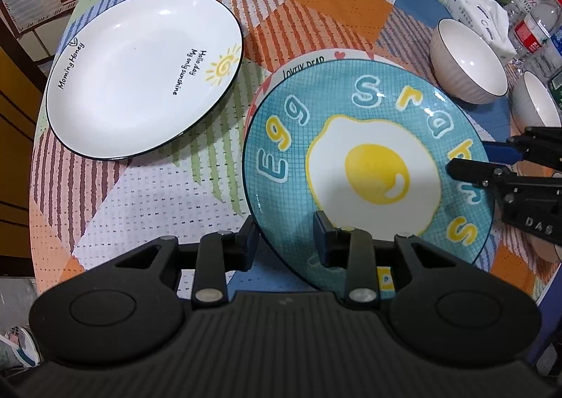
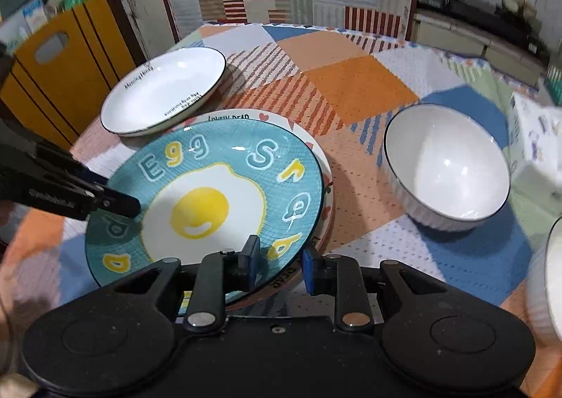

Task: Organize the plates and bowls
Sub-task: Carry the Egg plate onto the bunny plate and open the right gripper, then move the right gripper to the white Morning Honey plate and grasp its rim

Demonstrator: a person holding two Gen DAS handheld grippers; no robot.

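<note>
Both grippers, left gripper (image 1: 286,240) and right gripper (image 2: 279,263), loosely straddle the egg plate (image 1: 372,166) rim, jaws narrow but apparently not pinching, probably seating it on the heart-trimmed plate (image 2: 321,152) underneath.

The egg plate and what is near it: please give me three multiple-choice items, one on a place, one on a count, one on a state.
1. The blue egg plate lies
A. on the plate with hearts
B. inside a bowl
C. on the white sun plate

2. How many plates are in view?
A. two
B. three
C. five

3. The ribbed white bowl is
A. upside down
B. full of rice
C. upright and empty

Answers: 1 A, the heart rim shows beneath it. 2 B, blue, heart and sun plates. 3 C, its bare inside faces up.
</note>
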